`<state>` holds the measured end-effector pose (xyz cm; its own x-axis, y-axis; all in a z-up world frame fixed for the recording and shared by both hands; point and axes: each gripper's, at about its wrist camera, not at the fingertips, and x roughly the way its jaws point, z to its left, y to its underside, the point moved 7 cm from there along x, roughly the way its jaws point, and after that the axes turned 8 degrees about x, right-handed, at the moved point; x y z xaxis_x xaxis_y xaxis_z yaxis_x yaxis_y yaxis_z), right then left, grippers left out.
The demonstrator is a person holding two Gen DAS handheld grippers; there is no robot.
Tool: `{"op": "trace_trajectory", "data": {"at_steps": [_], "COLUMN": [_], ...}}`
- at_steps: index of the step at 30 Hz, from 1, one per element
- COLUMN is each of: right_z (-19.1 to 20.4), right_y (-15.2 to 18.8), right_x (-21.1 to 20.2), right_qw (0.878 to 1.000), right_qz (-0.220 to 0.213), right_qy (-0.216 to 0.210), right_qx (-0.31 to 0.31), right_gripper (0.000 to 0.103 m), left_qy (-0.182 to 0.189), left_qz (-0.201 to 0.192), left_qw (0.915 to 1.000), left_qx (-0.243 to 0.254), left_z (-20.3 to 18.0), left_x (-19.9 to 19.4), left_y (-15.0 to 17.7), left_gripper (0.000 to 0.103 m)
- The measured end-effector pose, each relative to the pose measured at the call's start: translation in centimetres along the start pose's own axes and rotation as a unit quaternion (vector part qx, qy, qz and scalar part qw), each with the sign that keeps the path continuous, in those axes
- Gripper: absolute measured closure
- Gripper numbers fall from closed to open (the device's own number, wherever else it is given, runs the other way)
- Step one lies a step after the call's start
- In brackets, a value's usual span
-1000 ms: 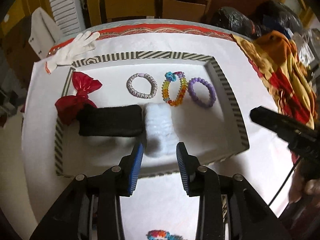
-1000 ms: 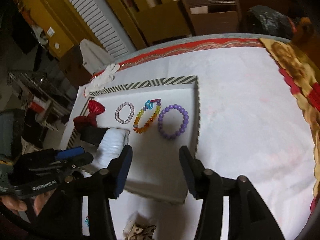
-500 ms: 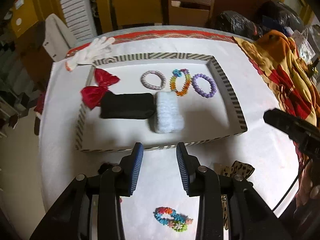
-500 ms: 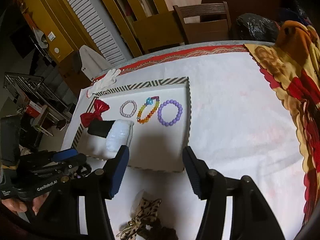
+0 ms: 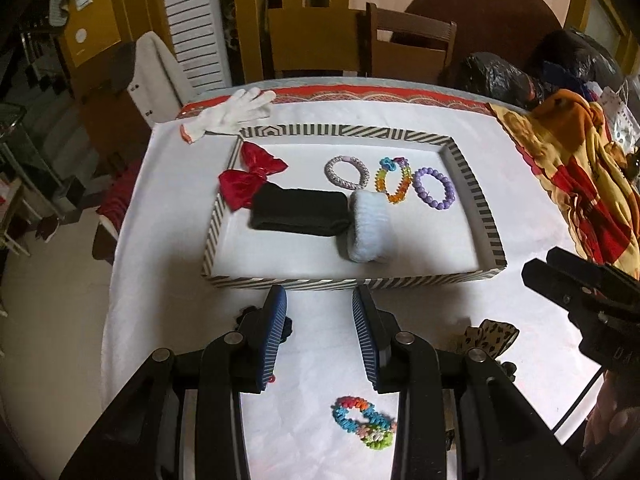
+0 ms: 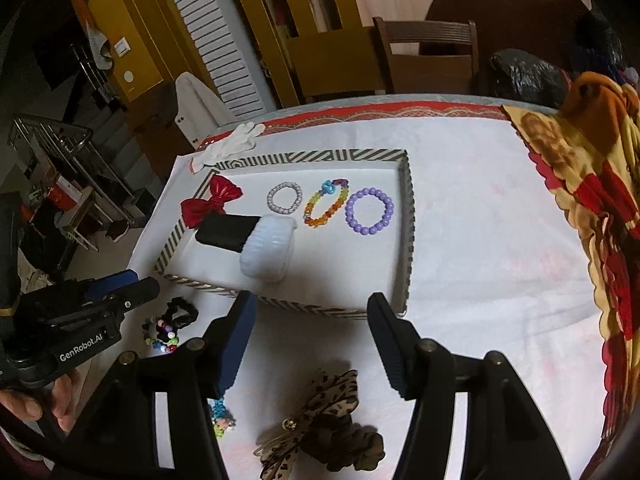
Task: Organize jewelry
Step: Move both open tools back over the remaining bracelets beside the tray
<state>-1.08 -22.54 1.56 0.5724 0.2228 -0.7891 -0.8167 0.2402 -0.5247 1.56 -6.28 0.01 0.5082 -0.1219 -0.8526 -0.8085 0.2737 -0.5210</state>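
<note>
White cloth covered the table [image 5: 460, 136], and on it sat a striped-rimmed tray [image 5: 486, 216]. Inside the tray, along the far side, lay a red bow [image 5: 252, 178], a silver bracelet [image 5: 346, 172], a rainbow bead bracelet [image 5: 394, 180] and a purple bead bracelet [image 5: 434, 188], side by side but apart. Nearer the front lay a black band [image 5: 298, 212] touching a pale blue fluffy band [image 5: 368, 226].

Outside the tray, on the near cloth, a multicoloured braided bracelet [image 5: 362, 416] lay beneath the left gripper [image 5: 320, 316], whose blue-padded jaws stood parted with nothing between them. The right gripper [image 6: 310, 320] hovered over the tray's near edge, jaws spread wide and empty. Below it sat a leopard-print bow [image 6: 316, 416] against a brown scrunchie [image 6: 352, 446]; a black scrunchie [image 6: 182, 312] and a beaded bracelet [image 6: 160, 334] lay to the left. A white glove [image 5: 230, 114] rested beyond the tray's far corner.
</note>
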Motion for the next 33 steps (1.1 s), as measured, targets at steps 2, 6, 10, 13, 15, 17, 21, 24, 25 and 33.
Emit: {"op": "trace_trajectory", "data": {"at_steps": [2, 6, 10, 13, 15, 17, 21, 24, 25, 33], "right_z": [0.3, 0.8, 1.1, 1.4, 1.5, 1.5, 1.6, 1.8, 1.9, 2.0], "right_y": [0.4, 1.3, 2.0, 2.3, 2.4, 2.6, 3.1, 3.4, 3.6, 4.1], "right_x": [-0.2, -0.3, -0.6, -0.9, -1.0, -1.1, -1.0, -1.0, -1.1, -1.3], "right_qw": [1.0, 1.0, 1.0, 1.0, 1.0, 1.0, 1.0, 1.0, 1.0, 1.0], "right_qz": [-0.001, 0.007, 0.007, 0.004, 0.003, 0.003, 0.008, 0.009, 0.01, 0.014], "right_qy": [0.0, 0.0, 0.006, 0.008, 0.008, 0.009, 0.009, 0.009, 0.009, 0.01], "right_qx": [0.0, 0.0, -0.01, -0.013, -0.014, -0.016, -0.013, -0.014, -0.015, -0.013], "right_gripper": [0.042, 0.041, 0.041, 0.041, 0.04, 0.039, 0.039, 0.038, 0.038, 0.038], "left_qy": [-0.008, -0.014, -0.016, -0.016, -0.018, -0.02, -0.023, -0.023, -0.023, -0.022], "left_qz": [-0.006, -0.008, -0.008, -0.008, -0.008, -0.009, -0.01, -0.009, -0.01, -0.01], "left_qw": [1.0, 0.9999, 0.9998, 0.9997, 0.9997, 0.9996, 0.9994, 0.9994, 0.9994, 0.9993], "left_qx": [-0.001, -0.005, -0.01, -0.015, -0.017, -0.019, -0.023, -0.025, -0.025, -0.027], "left_z": [0.2, 0.3, 0.3, 0.3, 0.3, 0.3, 0.4, 0.4, 0.4, 0.5], "left_x": [-0.4, -0.8, -1.1, -1.3, -1.4, -1.5, -1.6, -1.7, -1.8, -2.1], "left_y": [0.2, 0.9, 1.5, 1.9, 2.1, 2.2, 2.6, 2.9, 2.9, 3.2], "left_gripper": [0.072, 0.072, 0.072, 0.072, 0.072, 0.072, 0.072, 0.072, 0.072, 0.072]}}
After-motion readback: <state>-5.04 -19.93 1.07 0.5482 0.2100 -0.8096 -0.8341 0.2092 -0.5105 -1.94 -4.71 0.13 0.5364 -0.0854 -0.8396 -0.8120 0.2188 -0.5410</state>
